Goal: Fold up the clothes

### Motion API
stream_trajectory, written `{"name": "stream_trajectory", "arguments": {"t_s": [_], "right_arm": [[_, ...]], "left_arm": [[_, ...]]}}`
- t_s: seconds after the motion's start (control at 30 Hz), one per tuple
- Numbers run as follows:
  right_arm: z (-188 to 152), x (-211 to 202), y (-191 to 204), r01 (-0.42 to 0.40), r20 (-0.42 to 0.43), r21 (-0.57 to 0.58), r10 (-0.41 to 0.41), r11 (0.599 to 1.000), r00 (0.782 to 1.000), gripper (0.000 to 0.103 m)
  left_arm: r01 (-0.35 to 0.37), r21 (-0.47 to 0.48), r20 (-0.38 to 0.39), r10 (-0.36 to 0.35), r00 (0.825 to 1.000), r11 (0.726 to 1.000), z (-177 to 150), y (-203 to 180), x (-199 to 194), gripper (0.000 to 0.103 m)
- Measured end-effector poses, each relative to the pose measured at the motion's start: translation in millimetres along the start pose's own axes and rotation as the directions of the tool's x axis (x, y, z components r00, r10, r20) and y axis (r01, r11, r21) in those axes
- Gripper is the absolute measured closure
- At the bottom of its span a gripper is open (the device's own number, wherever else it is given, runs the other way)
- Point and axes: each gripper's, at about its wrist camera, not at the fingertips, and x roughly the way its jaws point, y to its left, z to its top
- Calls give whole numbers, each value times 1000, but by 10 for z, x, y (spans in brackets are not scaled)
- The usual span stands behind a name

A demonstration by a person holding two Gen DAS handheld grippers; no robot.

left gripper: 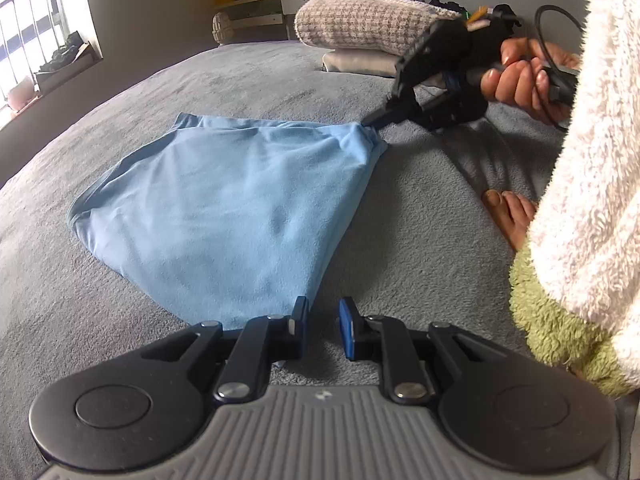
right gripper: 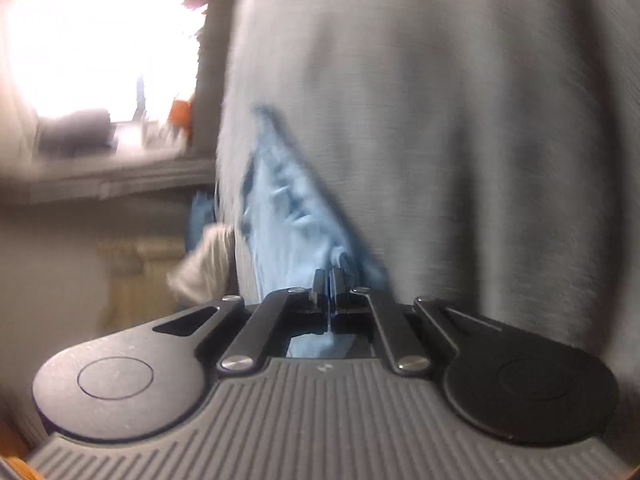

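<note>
Left wrist view, folded towels [left gripper: 360,20], person's toes [left gripper: 508,208]

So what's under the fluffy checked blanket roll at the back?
The checked blanket roll lies on a pale folded thing, maybe a pillow, which rests on the grey bed cover. Only its front edge shows; the rest is covered.

The grey blanket [left gripper: 240,76] has lots of open room on the window side and in front of the blue cloth [left gripper: 224,208] — a hand can slide there. Far back, a folded checked towel [left gripper: 360,20] on a cream pillow [left gripper: 360,62] blocks the way. On the right, a bare foot [left gripper: 510,212] and a fluffy white sleeve [left gripper: 592,160] crowd the edge, so the gap beside the cloth is narrow.
</note>
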Motion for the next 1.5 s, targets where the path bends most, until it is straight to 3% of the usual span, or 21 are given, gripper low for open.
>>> {"name": "stream_trajectory", "arguments": {"t_s": [0.1, 0.3, 0.47, 0.53, 0.7, 0.73, 0.77, 0.83, 0.93, 1.0, 1.07, 1.17, 1.2, 1.27, 1.33, 1.4, 1.5], "right_arm": [[21, -63, -179, -66, 37, 127, 61, 990, 997, 102], [-6, -190, -73, -39, 71, 105, 31, 994, 997, 98], [-132, -129, 189, 33, 65, -44, -30, 998, 997, 76], [-192, -72, 357, 91, 70, -144, -82, 985, 994, 72], [-345, 128, 721, 247, 88, -382, -231, 891, 969, 73], [-367, 167, 758, 269, 98, -408, -251, 872, 963, 79], [-382, 199, 779, 275, 101, -423, -257, 863, 961, 97], [-342, 229, 718, 210, 64, -358, -201, 910, 978, 101], [-219, 215, 506, 239, 74, -237, -228, 942, 971, 102], [-169, 148, 345, 204, 64, -139, -197, 969, 978, 103], [-170, 69, 337, 186, 67, -118, -179, 975, 982, 93], [-228, -34, 556, 241, 117, -229, -219, 943, 969, 79], [-269, -38, 656, 256, 135, -289, -226, 922, 965, 79], [-405, 12, 895, 282, 165, -464, -231, 840, 959, 79], [-556, 84, 1130, 304, 195, -628, -233, 717, 953, 79], [-749, 299, 1283, 324, 216, -766, -252, 556, 943, 79], [-863, 623, 1251, 358, 229, -834, -327, 420, 917, 81]], "left_arm": [[1, -4, -5, -1, 1000, 1000, -1, 18, 7, 85], [7, -5, -6, -7, 1000, 1000, 3, 12, 21, 85], [7, -2, -10, -7, 1000, 1000, -1, 14, 31, 85], [6, -1, -10, -6, 1000, 1000, 4, 17, 29, 85], [5, -3, -8, -5, 1000, 1000, -1, 20, 24, 85], [5, -3, -8, -5, 1000, 1000, -3, 21, 24, 85], [5, -3, -7, -5, 1000, 1000, -4, 21, 23, 85], [5, -2, -6, -5, 1000, 1000, -7, 22, 21, 85], [7, -6, -4, -7, 1000, 1000, -3, 33, 20, 84], [6, -7, -2, -6, 1000, 1000, 4, 40, 23, 83], [6, -12, 5, -6, 1000, 1000, 18, 59, 27, 78], [12, -38, 23, -11, 1000, 999, 48, 92, 12, 77], [17, -55, 31, -16, 999, 998, 59, 112, 4, 77], [44, -118, 39, -40, 998, 992, 91, 187, 9, 76], [62, -238, 14, -60, 998, 969, 138, 328, 86, 75], [74, -357, -10, -83, 997, 931, 186, 473, 168, 73], [42, -494, -68, -86, 994, 869, 247, 675, 286, 69]]}}
